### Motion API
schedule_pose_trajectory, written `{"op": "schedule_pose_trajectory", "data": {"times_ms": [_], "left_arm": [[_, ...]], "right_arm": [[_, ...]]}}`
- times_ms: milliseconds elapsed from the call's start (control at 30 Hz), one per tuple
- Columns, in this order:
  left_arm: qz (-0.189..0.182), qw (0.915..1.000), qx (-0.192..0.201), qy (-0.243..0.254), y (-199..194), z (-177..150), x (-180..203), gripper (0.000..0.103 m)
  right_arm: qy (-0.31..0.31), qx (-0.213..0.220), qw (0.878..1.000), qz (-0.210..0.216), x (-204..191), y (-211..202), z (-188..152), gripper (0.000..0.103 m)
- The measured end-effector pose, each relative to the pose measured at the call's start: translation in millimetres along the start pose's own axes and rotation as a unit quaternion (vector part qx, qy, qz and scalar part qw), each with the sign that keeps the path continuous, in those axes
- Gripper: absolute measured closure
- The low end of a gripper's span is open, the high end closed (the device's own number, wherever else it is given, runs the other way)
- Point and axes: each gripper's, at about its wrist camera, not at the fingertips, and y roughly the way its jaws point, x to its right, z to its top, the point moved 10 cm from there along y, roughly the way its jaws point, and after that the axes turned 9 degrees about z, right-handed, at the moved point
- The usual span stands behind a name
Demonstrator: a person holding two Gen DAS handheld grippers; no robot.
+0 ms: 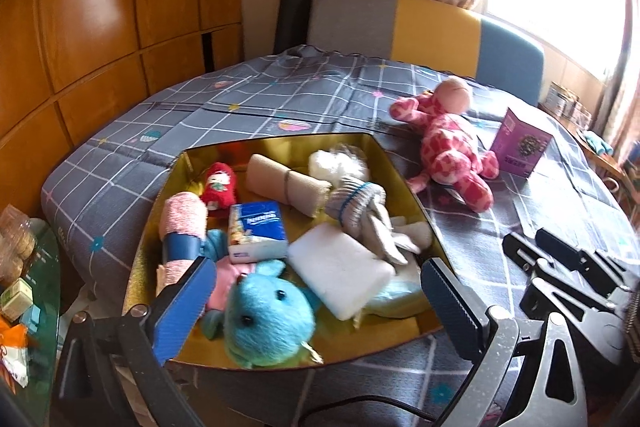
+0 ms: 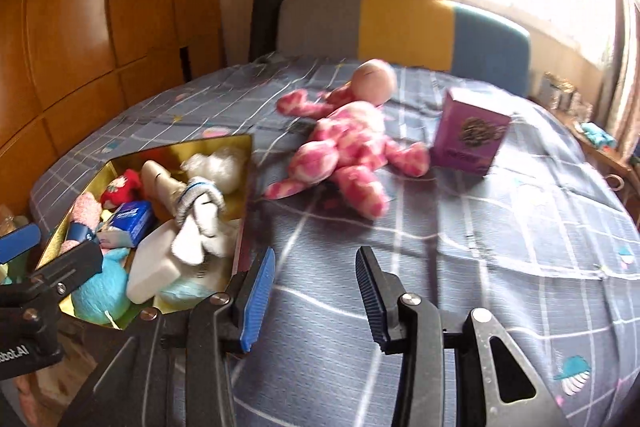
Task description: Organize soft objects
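A gold-lined box (image 1: 404, 171) (image 2: 248, 183) sits on the grey checked cloth and holds several soft things: a blue plush (image 1: 266, 315), a white sponge block (image 1: 340, 269), a tissue pack (image 1: 258, 231), a pink towel roll (image 1: 182, 223), a red doll (image 1: 218, 183), a beige roll (image 1: 280, 183) and grey gloves (image 1: 360, 211). A pink-and-white plush giraffe (image 1: 452, 143) (image 2: 348, 143) lies on the cloth right of the box. My left gripper (image 1: 316, 303) is open and empty over the box's near end. My right gripper (image 2: 316, 291) is open and empty above the cloth, short of the giraffe.
A purple carton (image 1: 520, 147) (image 2: 468, 139) stands beside the giraffe. A grey, yellow and blue chair back (image 1: 432, 31) is behind the table. Wooden cabinets (image 1: 100, 27) line the left. A glass side table with clutter (image 1: 24, 287) is at the lower left.
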Motion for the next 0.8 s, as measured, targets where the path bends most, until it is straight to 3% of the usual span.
{"op": "schedule_pose_trajectory", "data": {"times_ms": [200, 400, 800], "left_arm": [[-0.005, 0.9999, 0.005, 0.013, -7.9, -3.6, 19.2, 0.0], [0.032, 0.9989, 0.026, 0.022, -17.1, -1.1, 22.9, 0.0], [0.027, 0.9992, 0.025, -0.018, -22.3, 5.3, 10.6, 0.0]], "right_arm": [[0.016, 0.018, 0.999, -0.021, 18.5, -20.8, -0.5, 0.06], [0.037, 0.019, 0.999, -0.035, 34.6, -29.3, -5.1, 0.06], [0.035, 0.023, 0.999, -0.027, 27.8, -31.1, -1.9, 0.06]]}}
